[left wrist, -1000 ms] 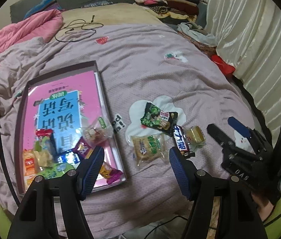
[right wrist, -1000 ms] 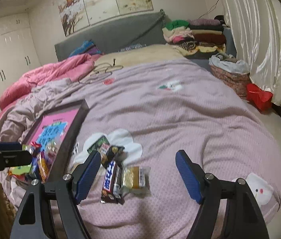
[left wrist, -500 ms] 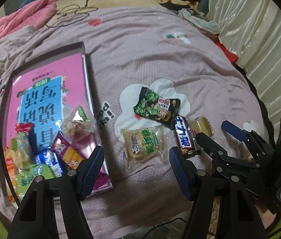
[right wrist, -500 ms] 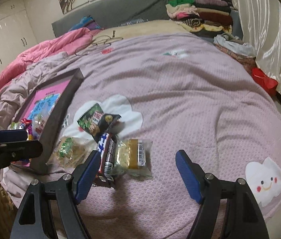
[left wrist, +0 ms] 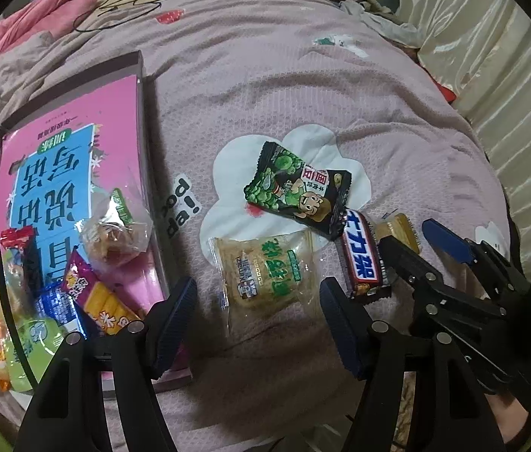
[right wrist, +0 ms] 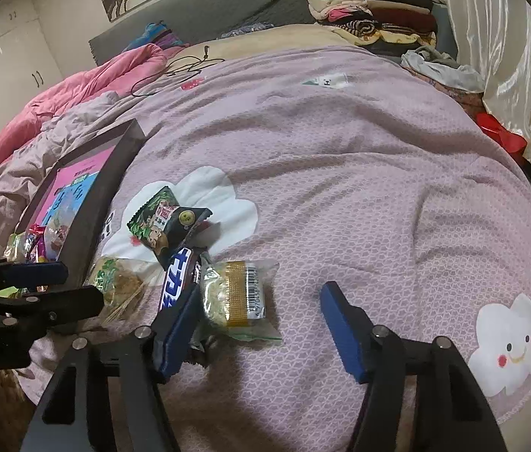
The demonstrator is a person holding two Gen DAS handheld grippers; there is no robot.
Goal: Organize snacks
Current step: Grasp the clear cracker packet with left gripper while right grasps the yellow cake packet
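A dark tray (left wrist: 141, 75) on the bed holds a pink book (left wrist: 62, 150) and several snacks (left wrist: 88, 301). To its right lie a green pea packet (left wrist: 295, 188), a clear cracker packet (left wrist: 265, 271), a chocolate bar (left wrist: 361, 256) and a small yellow cake packet (left wrist: 397, 229). My left gripper (left wrist: 257, 301) hangs open just over the cracker packet, not touching it. My right gripper (right wrist: 257, 301) has the cake packet (right wrist: 237, 293) between its closing jaws; the left pad is at the packet and the right pad is clear of it. The chocolate bar (right wrist: 177, 275) lies against that left finger.
The mauve bedspread (right wrist: 340, 173) falls away at the near edge. A pink duvet (right wrist: 77, 86) and a black cable (left wrist: 130, 3) lie at the far left. Stacked clothes (right wrist: 370, 19), a red bag (right wrist: 502, 135) and a curtain (right wrist: 510, 37) line the right side.
Both grippers have sunk closer to the loose snacks and tilted further down. The right jaws have narrowed around the cake packet. The left jaws keep their width.
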